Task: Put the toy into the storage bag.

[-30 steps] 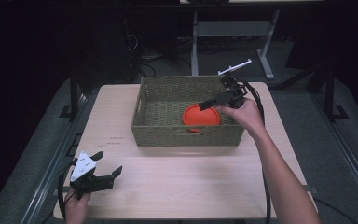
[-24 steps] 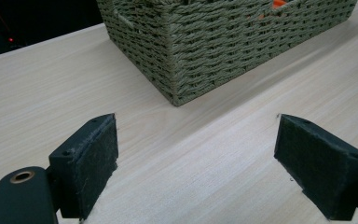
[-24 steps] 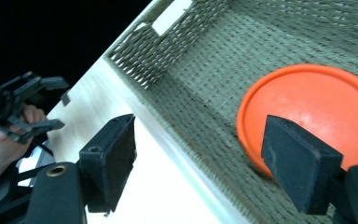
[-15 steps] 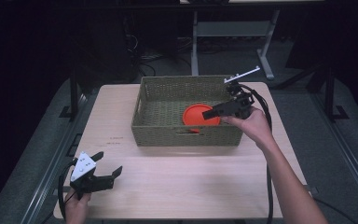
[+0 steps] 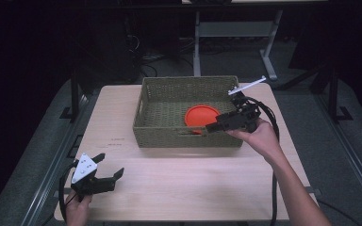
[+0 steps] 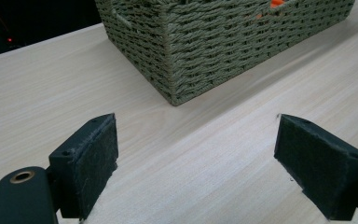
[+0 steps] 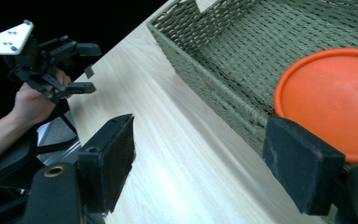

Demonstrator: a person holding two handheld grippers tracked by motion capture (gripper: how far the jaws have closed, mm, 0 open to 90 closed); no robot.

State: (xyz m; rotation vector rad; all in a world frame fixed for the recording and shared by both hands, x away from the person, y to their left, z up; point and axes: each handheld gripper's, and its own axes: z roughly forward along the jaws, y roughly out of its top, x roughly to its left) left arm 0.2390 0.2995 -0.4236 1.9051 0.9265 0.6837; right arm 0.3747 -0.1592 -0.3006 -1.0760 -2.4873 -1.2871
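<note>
A flat orange disc (image 5: 201,116) lies on the floor of the woven green basket (image 5: 165,134), toward its right half. My right gripper (image 5: 213,126) hovers at the basket's near right rim, jaws open and empty. In the right gripper view the right gripper (image 7: 200,144) straddles the near wall, with the disc (image 7: 335,98) just beyond its right pad. My left gripper (image 5: 109,165) is held low at the table's near left corner, open and empty. In the left gripper view the left gripper (image 6: 196,154) faces the basket's corner (image 6: 205,46) across bare wood.
The light wooden table (image 5: 193,188) has open surface in front of and to the left of the basket. The left gripper (image 7: 89,67) and the hand holding it appear far off in the right gripper view. Dark floor and metal frame legs (image 5: 197,42) surround the table.
My right gripper has drawn back from over the disc inside the basket to the near right rim. The disc, the basket and the left gripper have stayed put.
</note>
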